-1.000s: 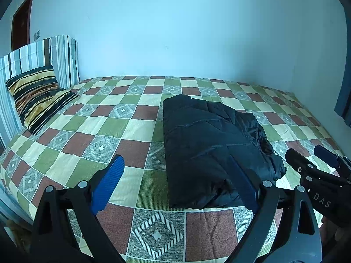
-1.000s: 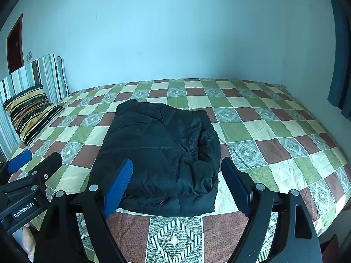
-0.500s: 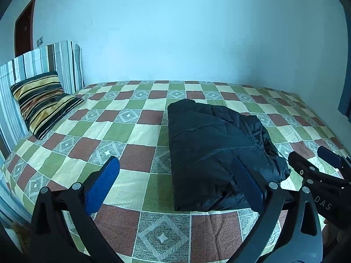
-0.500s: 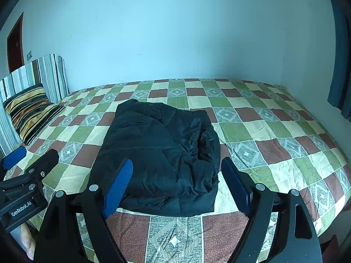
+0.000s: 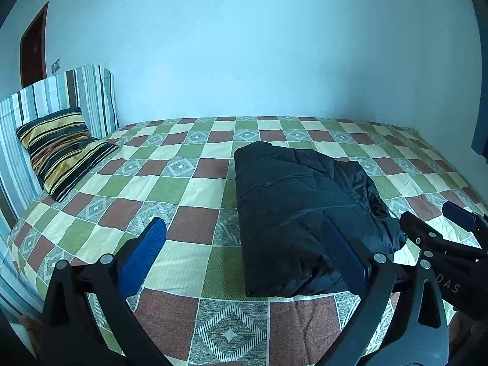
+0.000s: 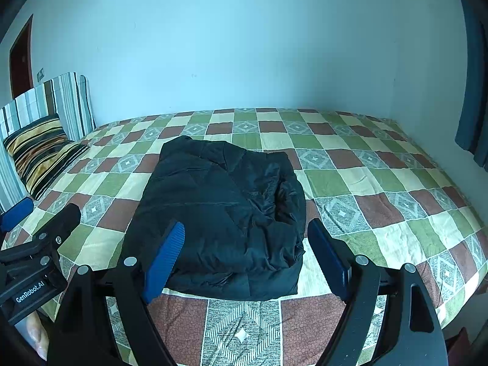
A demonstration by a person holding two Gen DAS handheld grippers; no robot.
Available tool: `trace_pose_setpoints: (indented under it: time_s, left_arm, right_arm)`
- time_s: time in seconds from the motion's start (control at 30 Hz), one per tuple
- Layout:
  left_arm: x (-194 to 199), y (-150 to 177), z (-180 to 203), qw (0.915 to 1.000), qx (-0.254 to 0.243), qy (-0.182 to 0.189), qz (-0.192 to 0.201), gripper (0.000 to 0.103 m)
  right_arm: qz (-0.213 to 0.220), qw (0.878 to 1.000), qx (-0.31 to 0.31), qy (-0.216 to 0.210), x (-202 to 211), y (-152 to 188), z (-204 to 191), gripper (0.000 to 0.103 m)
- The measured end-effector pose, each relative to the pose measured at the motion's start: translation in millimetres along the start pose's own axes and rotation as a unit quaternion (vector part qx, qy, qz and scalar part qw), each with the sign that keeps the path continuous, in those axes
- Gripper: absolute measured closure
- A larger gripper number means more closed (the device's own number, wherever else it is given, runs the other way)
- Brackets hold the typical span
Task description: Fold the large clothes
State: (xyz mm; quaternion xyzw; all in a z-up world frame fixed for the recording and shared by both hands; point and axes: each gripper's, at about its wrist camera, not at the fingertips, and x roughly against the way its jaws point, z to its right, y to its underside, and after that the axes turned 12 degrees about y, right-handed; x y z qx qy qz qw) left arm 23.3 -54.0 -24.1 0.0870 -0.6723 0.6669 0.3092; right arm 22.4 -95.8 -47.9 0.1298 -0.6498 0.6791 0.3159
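Both grippers released, L gripper (image 5: 244, 250) & R gripper (image 6: 245, 251) above bed, folded jacket (image 6: 222, 210) just ahead.

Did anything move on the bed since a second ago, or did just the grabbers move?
Only the left hand-held gripper moved: it drew back and tilted up a little, so more of the wall shows in its view. Nothing was grabbed or let go. The right hand-held gripper stayed put, both are open, and the folded black jacket and striped pillow lie where they were on the checkered bed.

Dim bluish light, sharp, fisheye-warped edges
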Motion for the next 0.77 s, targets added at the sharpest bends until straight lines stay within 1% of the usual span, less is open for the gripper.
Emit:
trace_pose_setpoints:
  time_s: [0.1,0.2,0.27,0.37,0.47,0.53,0.63,0.77]
  left_arm:
    - [-1,0,0,1.0000,-0.001,0.005,0.002,0.002]
    - [-2,1,-2,0.9998,0.009,0.016,0.003,0.002]
    - [-5,4,-3,0.9997,0.022,0.004,-0.005,0.002]
    - [-11,5,-4,0.9996,0.020,0.013,-0.016,0.002]
    - [-15,5,-5,0.9998,0.012,0.010,-0.012,0.002]
    - [-19,5,-6,0.9999,0.005,-0.002,-0.009,0.002]
    - [-32,6,-14,0.9996,0.004,-0.003,-0.028,0.002]
    - [-55,9,-40,0.9981,0.029,-0.016,-0.053,0.002]
  right_arm:
    - [-0.002,1.000,0.001,0.000,-1,1,1,0.022]
    - [-0.003,1.000,0.004,0.000,-3,2,1,0.022]
    - [-0.005,1.000,0.005,0.000,-5,2,1,0.022]
    - [-0.009,1.000,0.007,0.000,-9,3,0,0.022]
    - [-0.011,1.000,0.008,0.001,-12,3,-1,0.022]
    - [-0.011,1.000,0.007,0.002,-15,2,1,0.021]
    - [-0.013,1.000,0.001,0.007,-23,0,8,0.021]
    - [-0.026,0.999,-0.015,0.025,-44,-2,29,0.021]
